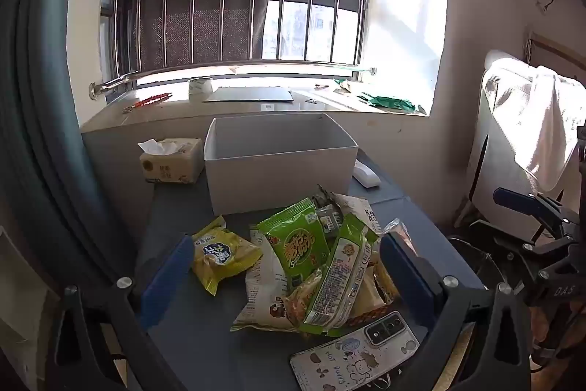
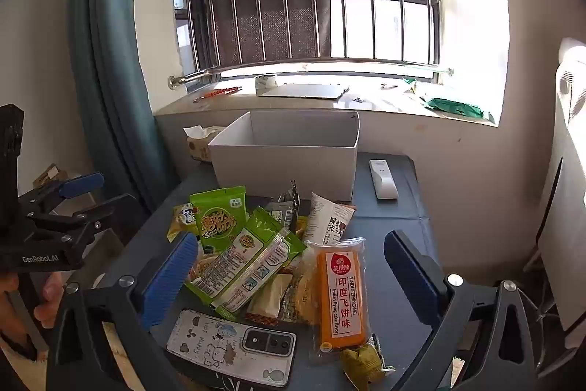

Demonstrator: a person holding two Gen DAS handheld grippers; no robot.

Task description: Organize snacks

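A pile of snack packets lies on the blue-grey table (image 1: 190,347) in front of an open white box (image 1: 278,167), also seen in the right wrist view (image 2: 289,167). A yellow packet (image 1: 223,253) lies at the pile's left, a green packet (image 1: 296,240) on top. An orange packet (image 2: 340,292) lies at the pile's right. My left gripper (image 1: 289,273) is open and empty, its fingers on either side of the pile. My right gripper (image 2: 293,270) is open and empty over the pile.
A phone in a cartoon case (image 1: 355,354) lies at the near edge, also in the right wrist view (image 2: 230,347). A tissue box (image 1: 172,160) stands left of the white box, a white remote (image 2: 382,178) to its right. The window sill (image 2: 366,101) is behind.
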